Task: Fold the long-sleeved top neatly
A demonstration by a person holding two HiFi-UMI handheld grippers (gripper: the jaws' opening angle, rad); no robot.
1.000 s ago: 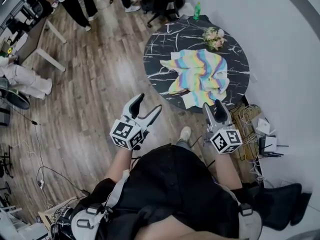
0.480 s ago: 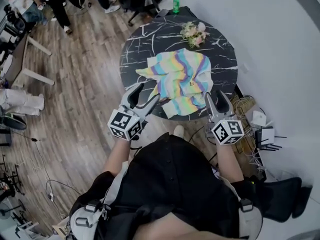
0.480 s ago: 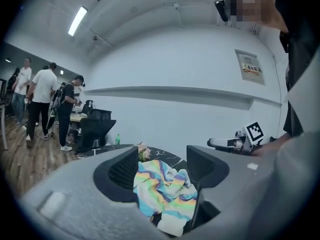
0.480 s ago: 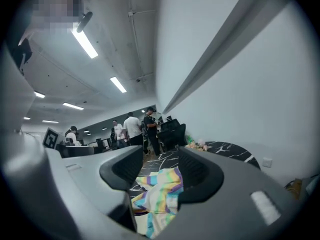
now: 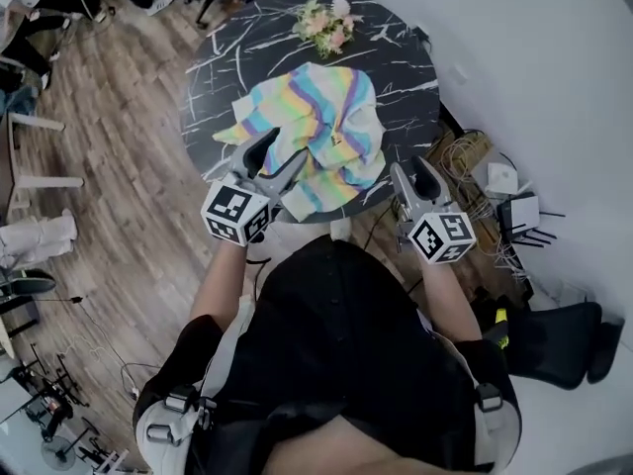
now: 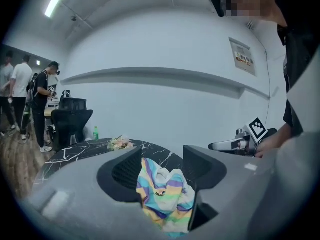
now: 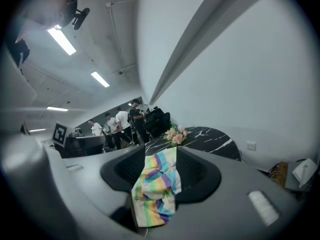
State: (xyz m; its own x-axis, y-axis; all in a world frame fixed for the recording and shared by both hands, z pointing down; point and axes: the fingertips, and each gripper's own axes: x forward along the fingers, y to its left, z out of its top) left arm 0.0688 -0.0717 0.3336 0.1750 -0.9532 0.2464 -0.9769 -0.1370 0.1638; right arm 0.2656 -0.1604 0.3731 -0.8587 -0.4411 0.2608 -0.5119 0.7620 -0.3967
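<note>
The top, striped in pastel colours, is lying crumpled on the near half of the table, its lower edge being draped a little over the near rim; the flowers are lying at the far side, apart from it.

The left gripper is being held at the top's near left corner, its jaws partly apart and having just been closing; nothing is being gripped; in its own view the top is being seen through the gap, beyond the pads and not pressed by them. The right gripper is being held just off the rim, to the right of the top; its jaws are likewise partly apart, having just been closing, and are empty, the cloth only being framed by the gap.

Both grippers and the whole round table are being shown together in the head view alone, with cables on the floor by the wall. A bottle, a chair and standing people are being shown beyond the table in the left gripper view, with the right gripper at its right edge; in the head view those people are being cut off at the top edge. A socket low on the wall is being shown in the right gripper view only.
</note>
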